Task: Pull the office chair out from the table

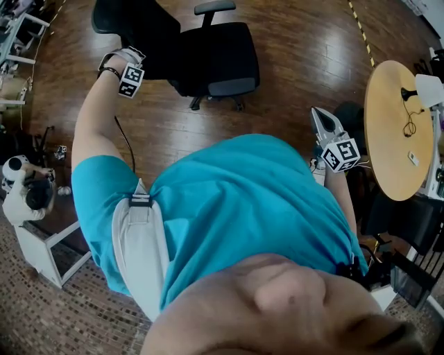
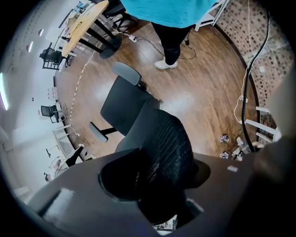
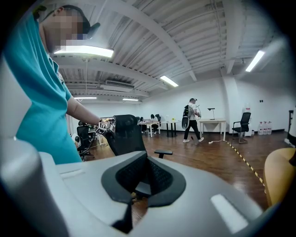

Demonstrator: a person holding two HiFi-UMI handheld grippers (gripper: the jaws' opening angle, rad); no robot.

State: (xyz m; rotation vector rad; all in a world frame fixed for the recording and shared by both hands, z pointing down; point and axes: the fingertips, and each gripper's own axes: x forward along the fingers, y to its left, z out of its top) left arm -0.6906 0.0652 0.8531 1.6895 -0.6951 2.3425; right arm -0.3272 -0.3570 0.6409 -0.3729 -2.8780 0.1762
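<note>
My left claw [image 1: 123, 61] is out at arm's length, closed on the top edge of the office chair [image 1: 216, 61]. In the left gripper view the black mesh backrest [image 2: 167, 139] runs straight down between the jaws, which press on it from both sides. The chair stands on the wooden floor [image 1: 291, 41] in front of me. Its backrest is on the left under my claw, and its dark seat [image 1: 220, 52] and one armrest [image 1: 214, 7] reach toward the right.

My right claw [image 1: 323, 122] hangs by my right hip, touching nothing. Its jaws are drawn together to a narrow point and there is nothing between them. To the right of it is the round wooden worktop [image 1: 388, 149], well apart from the chair, with a stretch of bare floor between the two.
</note>
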